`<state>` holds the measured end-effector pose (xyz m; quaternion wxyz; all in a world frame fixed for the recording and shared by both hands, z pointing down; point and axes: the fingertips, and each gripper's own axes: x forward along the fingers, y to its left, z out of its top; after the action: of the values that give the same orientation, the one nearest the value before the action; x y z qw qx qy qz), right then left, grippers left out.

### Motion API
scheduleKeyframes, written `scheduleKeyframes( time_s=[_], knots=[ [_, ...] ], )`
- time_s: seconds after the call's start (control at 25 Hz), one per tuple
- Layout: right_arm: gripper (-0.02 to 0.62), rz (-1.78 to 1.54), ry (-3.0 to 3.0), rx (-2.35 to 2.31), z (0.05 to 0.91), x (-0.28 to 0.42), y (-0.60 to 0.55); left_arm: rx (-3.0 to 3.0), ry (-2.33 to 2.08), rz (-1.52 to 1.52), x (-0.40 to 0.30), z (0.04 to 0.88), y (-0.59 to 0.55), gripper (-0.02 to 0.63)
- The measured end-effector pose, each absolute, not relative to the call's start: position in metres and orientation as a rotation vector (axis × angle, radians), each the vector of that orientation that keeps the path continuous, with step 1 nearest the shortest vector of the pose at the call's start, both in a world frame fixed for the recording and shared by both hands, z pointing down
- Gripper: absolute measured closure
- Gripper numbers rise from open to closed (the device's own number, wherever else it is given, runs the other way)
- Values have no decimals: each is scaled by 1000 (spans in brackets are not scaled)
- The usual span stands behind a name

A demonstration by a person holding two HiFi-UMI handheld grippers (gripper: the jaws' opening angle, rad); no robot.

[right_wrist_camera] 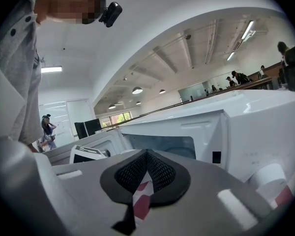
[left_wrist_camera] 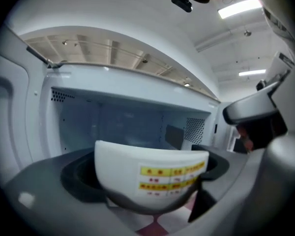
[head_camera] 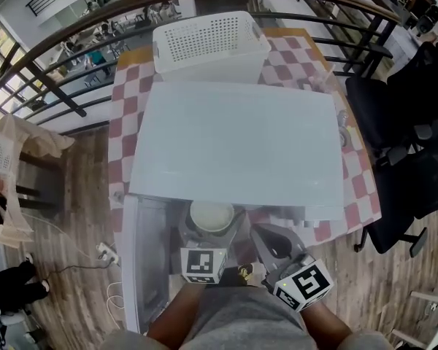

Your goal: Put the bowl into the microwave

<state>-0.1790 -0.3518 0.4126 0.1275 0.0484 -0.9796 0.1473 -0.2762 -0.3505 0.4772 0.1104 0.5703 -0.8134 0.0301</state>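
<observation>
A white bowl (head_camera: pixel 212 216) with a yellow label (left_wrist_camera: pixel 173 177) is held in my left gripper (head_camera: pixel 210 230), which is shut on it. The bowl hangs just in front of the open cavity (left_wrist_camera: pixel 128 124) of the white microwave (head_camera: pixel 233 144), level with the opening and outside it. In the left gripper view the bowl (left_wrist_camera: pixel 132 173) fills the space between the dark pads (left_wrist_camera: pixel 76 178). The microwave door (head_camera: pixel 142 261) stands swung open on the left. My right gripper (head_camera: pixel 269 238) is to the right of the bowl, shut with nothing in it; its pads (right_wrist_camera: pixel 137 173) meet.
A white perforated basket (head_camera: pixel 208 42) sits on the table behind the microwave. The red-and-white checked tablecloth (head_camera: pixel 128 86) covers the table. Black office chairs (head_camera: pixel 401 122) stand at the right and a dark railing (head_camera: pixel 58 86) runs behind.
</observation>
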Motion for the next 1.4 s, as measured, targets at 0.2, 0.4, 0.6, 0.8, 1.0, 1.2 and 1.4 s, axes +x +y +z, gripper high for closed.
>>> scheduleKeyframes(
  time_s=[0.2, 0.4, 0.6, 0.8, 1.0, 1.2, 1.4],
  knots=[
    [598, 441, -2827, 108, 419, -190, -350, 1638, -2390, 189, -295, 501, -374, 69],
    [598, 430, -2818, 93, 422, -198, -354, 1575, -2381, 253, -312, 522, -394, 67],
    [598, 426, -2815, 117, 422, -201, -361, 1462, -2372, 265, -328, 542, -400, 67],
    [598, 433, -2810, 143, 423, -200, -369, 1442, -2413, 339, -328, 542, -405, 67],
    [598, 434, -2814, 145, 422, -200, -369, 1451, -2394, 477, -324, 551, -405, 72],
    [598, 425, -2817, 149, 420, -199, -367, 1442, -2361, 498, -323, 555, -405, 75],
    [598, 404, -2823, 178, 416, -193, -368, 1527, -2302, 507, -317, 554, -405, 72]
  ],
)
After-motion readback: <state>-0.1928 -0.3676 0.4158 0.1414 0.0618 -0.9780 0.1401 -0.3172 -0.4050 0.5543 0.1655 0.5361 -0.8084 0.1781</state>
